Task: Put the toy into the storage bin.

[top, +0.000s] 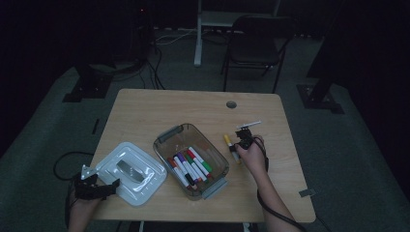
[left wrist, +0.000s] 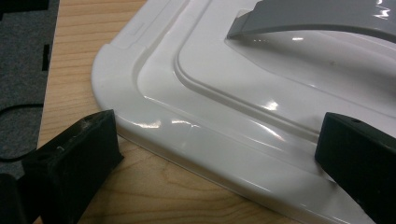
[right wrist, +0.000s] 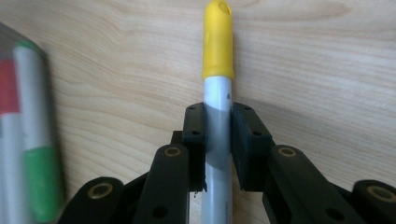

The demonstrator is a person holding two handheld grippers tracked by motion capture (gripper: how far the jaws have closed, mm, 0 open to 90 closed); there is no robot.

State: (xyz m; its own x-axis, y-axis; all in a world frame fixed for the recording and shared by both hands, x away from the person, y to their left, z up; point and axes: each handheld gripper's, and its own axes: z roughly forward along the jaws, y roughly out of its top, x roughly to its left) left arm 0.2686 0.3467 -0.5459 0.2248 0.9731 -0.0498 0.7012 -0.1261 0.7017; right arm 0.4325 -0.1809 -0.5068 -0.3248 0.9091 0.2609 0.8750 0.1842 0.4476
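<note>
High view dim, floor near black — gripper views brighter; glare streaks the white lid [left wrist: 261, 93], near jaws soft.

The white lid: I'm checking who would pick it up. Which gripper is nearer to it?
Left. The left gripper sits at the white lid's near corner, jaws open astride its edge; the right gripper is beyond the bin, clamping the yellow-capped marker.

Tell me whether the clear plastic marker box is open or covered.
Open. The clear plastic box has no cover on; its white lid with a grey handle lies flat on the wooden table beside it.
</note>
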